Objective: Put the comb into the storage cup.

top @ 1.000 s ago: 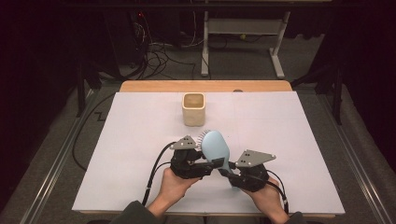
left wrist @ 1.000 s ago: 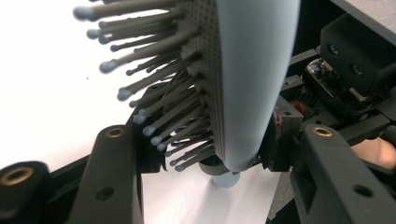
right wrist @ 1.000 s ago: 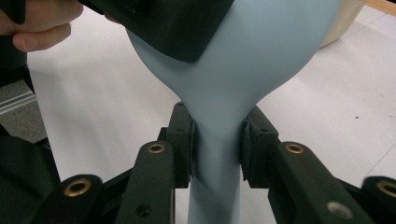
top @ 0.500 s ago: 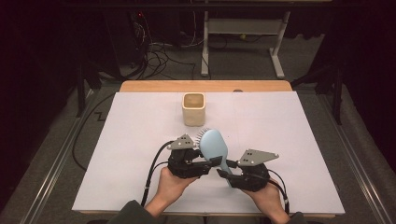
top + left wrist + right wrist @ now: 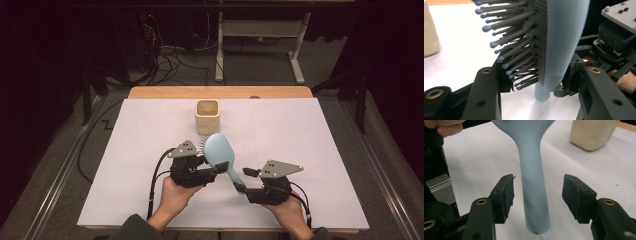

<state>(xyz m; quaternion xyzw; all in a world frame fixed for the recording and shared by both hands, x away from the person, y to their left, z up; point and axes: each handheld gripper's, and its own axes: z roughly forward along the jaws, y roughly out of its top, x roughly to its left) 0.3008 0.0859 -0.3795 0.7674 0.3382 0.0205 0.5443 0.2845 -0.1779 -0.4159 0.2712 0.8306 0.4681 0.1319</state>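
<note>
- High view: the left gripper [image 5: 212, 172] is clamping the head of the pale blue brush [image 5: 218, 150] above the white table [image 5: 320, 150]. The right gripper [image 5: 240, 181] is sitting at the brush handle. The cup [image 5: 207, 116] is standing just beyond the brush.
- Left gripper view: the brush [image 5: 564, 42] is standing edge-on between the jaws, bristles facing left; the jaws are pressing on it.
- Right gripper view: the right gripper [image 5: 537, 195] has just been opening; its pads are standing apart, clear of the handle [image 5: 534, 187] between them.
</note>
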